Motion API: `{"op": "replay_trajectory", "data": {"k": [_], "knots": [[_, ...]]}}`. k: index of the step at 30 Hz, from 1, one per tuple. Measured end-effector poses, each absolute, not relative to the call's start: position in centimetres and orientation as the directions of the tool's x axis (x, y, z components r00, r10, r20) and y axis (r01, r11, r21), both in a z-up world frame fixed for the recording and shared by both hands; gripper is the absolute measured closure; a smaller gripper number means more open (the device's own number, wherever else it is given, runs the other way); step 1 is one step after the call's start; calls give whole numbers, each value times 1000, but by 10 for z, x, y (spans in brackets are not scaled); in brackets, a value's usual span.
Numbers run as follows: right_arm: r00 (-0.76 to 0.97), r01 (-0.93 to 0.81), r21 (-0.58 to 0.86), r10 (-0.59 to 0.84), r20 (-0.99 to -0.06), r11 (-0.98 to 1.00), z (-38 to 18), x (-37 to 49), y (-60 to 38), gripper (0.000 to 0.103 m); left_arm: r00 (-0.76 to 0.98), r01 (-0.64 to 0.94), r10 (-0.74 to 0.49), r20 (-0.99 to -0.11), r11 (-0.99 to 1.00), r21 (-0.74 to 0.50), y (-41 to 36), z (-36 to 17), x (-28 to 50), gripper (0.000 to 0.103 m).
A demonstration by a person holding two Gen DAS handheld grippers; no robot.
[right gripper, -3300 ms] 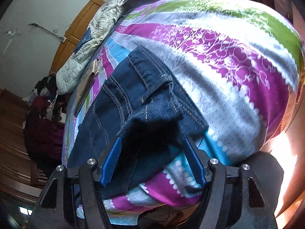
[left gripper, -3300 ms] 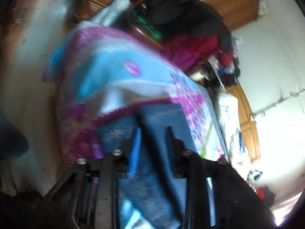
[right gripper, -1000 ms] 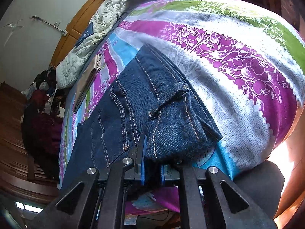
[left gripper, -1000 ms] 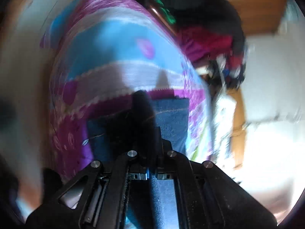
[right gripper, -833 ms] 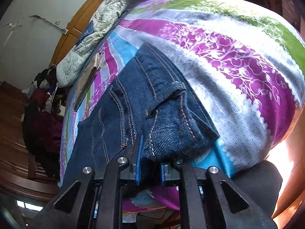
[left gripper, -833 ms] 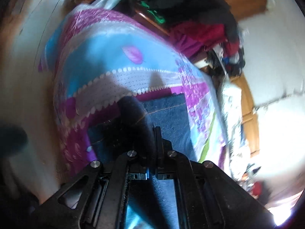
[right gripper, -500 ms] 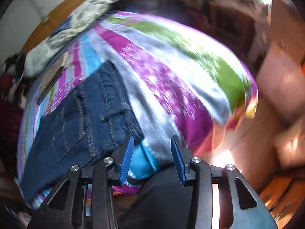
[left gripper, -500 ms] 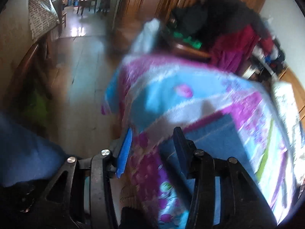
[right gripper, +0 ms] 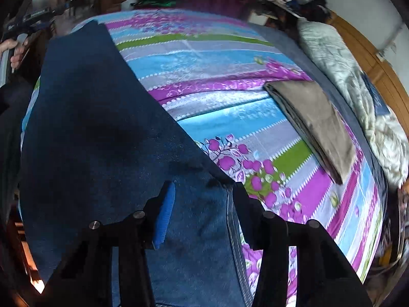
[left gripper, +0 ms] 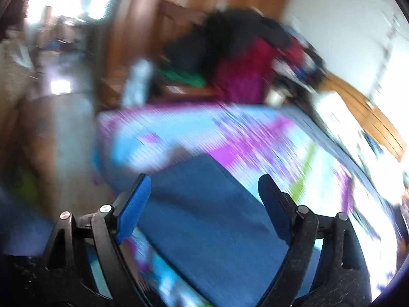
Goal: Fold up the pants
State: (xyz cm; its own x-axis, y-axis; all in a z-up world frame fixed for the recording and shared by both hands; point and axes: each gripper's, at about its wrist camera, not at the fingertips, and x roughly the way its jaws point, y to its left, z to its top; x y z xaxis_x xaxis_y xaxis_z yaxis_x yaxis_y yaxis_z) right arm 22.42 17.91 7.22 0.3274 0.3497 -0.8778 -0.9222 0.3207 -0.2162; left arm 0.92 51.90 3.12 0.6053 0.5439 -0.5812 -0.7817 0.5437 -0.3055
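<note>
Dark blue jeans [right gripper: 97,133] lie flat along the near side of a bed with a striped floral sheet [right gripper: 217,76]. My right gripper [right gripper: 203,189] is open above the near end of the jeans, its fingers straddling their right edge. In the blurred left wrist view the jeans [left gripper: 209,209] run under my left gripper [left gripper: 204,186], which is wide open with nothing between its blue pads [left gripper: 133,204]. The right wrist view shows a hand [right gripper: 15,51] holding the other gripper at far left.
A folded grey-brown garment [right gripper: 311,120] lies on the sheet to the right. A pale quilt [right gripper: 345,71] runs along the bed's far right edge. Piled dark and red clothes [left gripper: 242,58] sit behind the bed near wooden furniture [left gripper: 204,5].
Both grippers let go of the jeans and opened. Both views swung round; the jeans now lie flat and spread lengthwise instead of bunched between the fingers.
</note>
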Motion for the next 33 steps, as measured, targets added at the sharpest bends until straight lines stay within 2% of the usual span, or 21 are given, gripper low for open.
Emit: {"op": "replay_trajectory", "data": {"k": [3, 6, 9, 10, 11, 12, 13, 17, 18, 21, 23, 24, 26, 30, 33], "knots": [[248, -959, -182, 333, -910, 216, 63, 243, 198, 51, 636, -730, 432, -640, 607, -315, 504, 12, 31, 17], [198, -976, -164, 266, -944, 147, 44, 255, 211, 51, 614, -728, 388, -687, 616, -302, 503, -8, 47, 17], [190, -977, -166, 205, -960, 131, 21, 267, 216, 51, 607, -737, 345, -716, 580, -346, 511, -19, 45, 17], [193, -977, -170, 189, -963, 130, 14, 269, 216, 56, 604, -742, 338, -722, 569, -355, 513, -21, 43, 17], [194, -976, -171, 183, -964, 134, 9, 271, 216, 74, 598, -748, 336, -727, 559, -357, 515, -22, 39, 17], [214, -972, -192, 181, -960, 135, 9, 272, 217, 82, 592, -754, 337, -732, 553, -355, 518, -22, 37, 17], [231, -970, -210, 184, -956, 127, 10, 271, 217, 96, 587, -758, 342, -734, 549, -351, 518, -22, 34, 17], [363, -924, -326, 188, -913, 200, 23, 286, 209, 103, 567, -778, 353, -744, 526, -343, 517, -31, 25, 17], [423, -888, -375, 152, -893, 264, 21, 300, 206, 103, 562, -780, 348, -750, 525, -340, 518, -36, 28, 17], [407, -861, -324, 150, -901, 392, 19, 319, 193, 103, 543, -779, 348, -764, 547, -305, 518, -43, 38, 17], [389, -875, -263, 269, -881, 406, 34, 306, 188, 101, 536, -775, 361, -763, 568, -276, 515, -43, 38, 16], [342, -896, -195, 343, -875, 398, 44, 299, 187, 96, 536, -773, 364, -761, 574, -270, 514, -43, 39, 15], [267, -932, -123, 417, -869, 341, 56, 286, 194, 55, 536, -773, 372, -758, 576, -265, 513, -44, 37, 14], [120, -976, -7, 509, -852, 218, 73, 266, 247, 54, 550, -787, 408, -729, 545, -289, 512, -38, 30, 16], [-23, -990, 99, 581, -813, 99, 83, 245, 327, 53, 562, -823, 528, -636, 437, -364, 523, -20, 4, 14]]}}
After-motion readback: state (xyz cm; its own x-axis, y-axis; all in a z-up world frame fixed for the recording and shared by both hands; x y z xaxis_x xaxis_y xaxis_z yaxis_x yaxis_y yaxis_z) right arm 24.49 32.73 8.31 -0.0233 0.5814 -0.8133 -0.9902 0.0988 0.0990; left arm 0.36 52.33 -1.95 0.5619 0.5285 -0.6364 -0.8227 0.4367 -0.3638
